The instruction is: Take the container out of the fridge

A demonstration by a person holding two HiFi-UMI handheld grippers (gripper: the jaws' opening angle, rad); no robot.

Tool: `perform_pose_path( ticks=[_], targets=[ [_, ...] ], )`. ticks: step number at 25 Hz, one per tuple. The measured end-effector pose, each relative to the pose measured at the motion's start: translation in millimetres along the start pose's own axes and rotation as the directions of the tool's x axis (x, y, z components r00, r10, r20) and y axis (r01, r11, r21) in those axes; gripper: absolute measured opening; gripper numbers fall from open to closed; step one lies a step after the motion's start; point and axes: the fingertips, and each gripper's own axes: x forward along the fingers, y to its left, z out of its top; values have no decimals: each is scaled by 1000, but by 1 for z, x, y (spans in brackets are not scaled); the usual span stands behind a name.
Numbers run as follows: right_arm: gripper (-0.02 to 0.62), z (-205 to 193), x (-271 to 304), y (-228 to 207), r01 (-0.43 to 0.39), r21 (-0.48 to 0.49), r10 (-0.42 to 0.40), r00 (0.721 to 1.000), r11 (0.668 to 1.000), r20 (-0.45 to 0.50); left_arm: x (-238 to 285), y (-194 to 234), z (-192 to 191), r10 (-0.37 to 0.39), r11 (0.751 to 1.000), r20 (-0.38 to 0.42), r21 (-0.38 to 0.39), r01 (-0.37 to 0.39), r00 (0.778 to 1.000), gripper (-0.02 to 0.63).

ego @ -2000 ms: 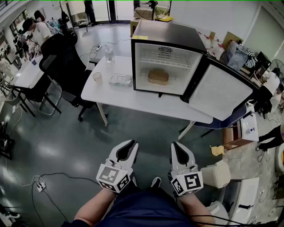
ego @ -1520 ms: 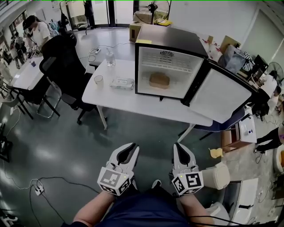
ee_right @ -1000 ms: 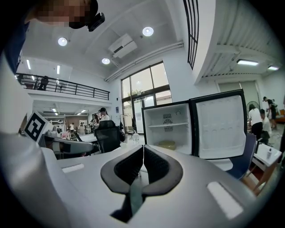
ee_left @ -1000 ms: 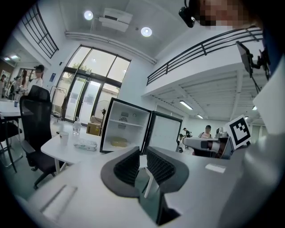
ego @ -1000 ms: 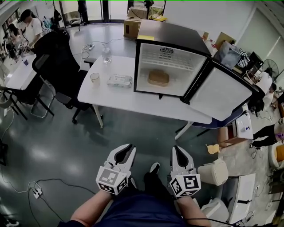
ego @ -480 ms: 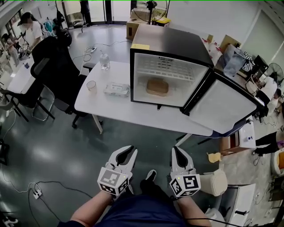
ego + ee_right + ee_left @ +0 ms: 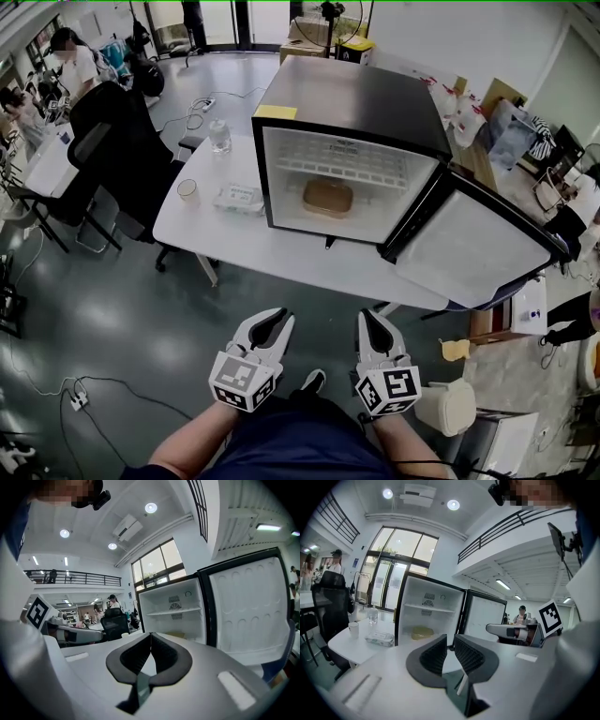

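fridge (image 7: pixel 352 94): black top smooth, faint sheen; inside white moulded plastic. container (image 7: pixel 327 197): tan, matt. table (image 7: pixel 281 255): white, smooth, matt. floor (image 7: pixel 112 309): grey, polished, glossy glare. left gripper (image 7: pixel 269 322), right gripper (image 7: pixel 375 322): white matt plastic shells; pads (image 7: pixel 433 654) dark, ribbed, rubbery-looking.

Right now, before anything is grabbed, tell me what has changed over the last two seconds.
The person has stepped toward the fridge, which looks nearer and larger in the head view. Nothing was taken hold of or let go. Unchanged: the left hand-held gripper, jaws slightly apart, and the right hand-held gripper, jaws together, both empty; the container inside the fridge; the door open.
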Motion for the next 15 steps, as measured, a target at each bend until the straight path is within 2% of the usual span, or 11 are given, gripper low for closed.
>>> perform_pose_path(
  ticks=[9, 15],
  targets=[
    [6, 3, 18, -23, -42, -5, 42, 999, 999, -8, 27, -7, 2, 28, 1000, -9, -10, -28, 1000, 51],
    [6, -1, 38, -35, -37, 6, 38, 999, 999, -27, 57, 11, -12, 18, 999, -67, -45, -21, 998, 51]
  ],
)
